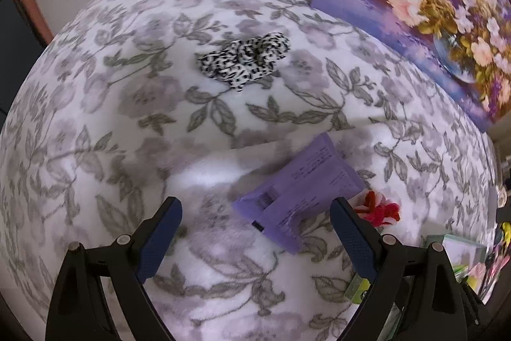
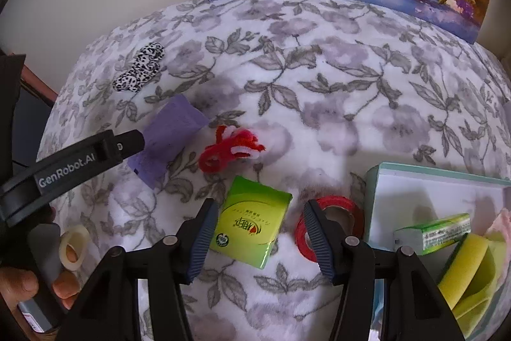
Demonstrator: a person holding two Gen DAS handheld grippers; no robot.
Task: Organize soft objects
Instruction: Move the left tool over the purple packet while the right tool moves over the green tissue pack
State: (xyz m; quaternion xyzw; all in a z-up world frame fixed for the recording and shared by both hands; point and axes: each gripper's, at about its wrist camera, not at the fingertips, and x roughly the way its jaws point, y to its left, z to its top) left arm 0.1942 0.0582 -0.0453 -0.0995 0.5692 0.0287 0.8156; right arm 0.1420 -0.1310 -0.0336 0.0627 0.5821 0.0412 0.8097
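The right gripper (image 2: 258,234) is pointing steeply down, its blue-padded fingers (image 2: 201,240) standing partly apart on either side of a green tissue pack (image 2: 250,221) that is lying flat on the floral blanket (image 2: 335,104). The left pad is sitting right at the pack's edge, while the right pad is overlapping a red tape ring (image 2: 329,218) just beside the pack; I cannot tell whether the pads are actually pressing on the pack.

To the right of that ring, a pale green box (image 2: 412,173) is standing open, holding another green tissue pack (image 2: 431,234), a yellow sponge (image 2: 469,270) and something pink at its far edge. Beyond the first pack, a red and white pipe-cleaner twist (image 2: 231,147) is lying on the blanket, with a purple packet (image 2: 172,136) to its left and a black-and-white spotted scrunchie (image 2: 140,67) further off toward the blanket's far left. A cream-coloured ring (image 2: 72,246) is sitting near the left edge, close to a person's fingertips.

The left gripper (image 1: 255,213) is hanging above the blanket with its fingers (image 1: 159,242) spread wide and nothing between them. The purple packet (image 1: 303,190) is lying just ahead of its right finger, the pipe-cleaner twist (image 1: 380,210) beside that finger, and the scrunchie (image 1: 246,59) well ahead. A flower painting (image 1: 431,5) is leaning against the wall behind the blanket.
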